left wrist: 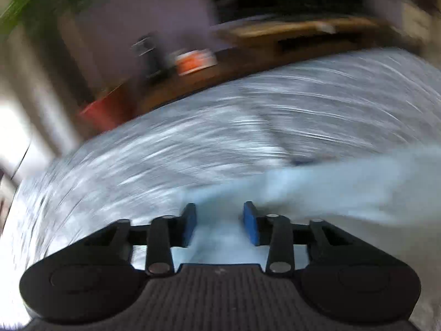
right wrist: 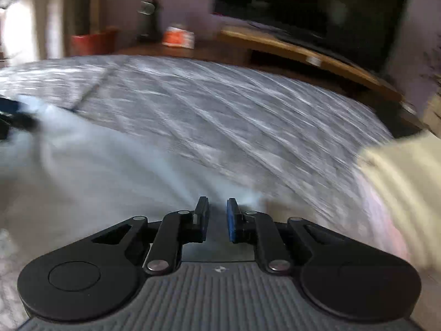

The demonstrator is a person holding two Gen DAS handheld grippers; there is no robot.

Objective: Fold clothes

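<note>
- Grey patterned bedspread carries a pale blue cloth garment.
- Left tongs pinch its edge, apparently to lift it (heavy blur).
- Right tongs stand narrowly apart; a grip there cannot be told.

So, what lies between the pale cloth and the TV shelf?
Only the grey bedspread lies between cloth and shelf, in the right wrist view.

A cloth lay on the bed. The left gripper was at its left edge and the right gripper at its right. Behind the bed stood a shelf with a screen on it.
</note>
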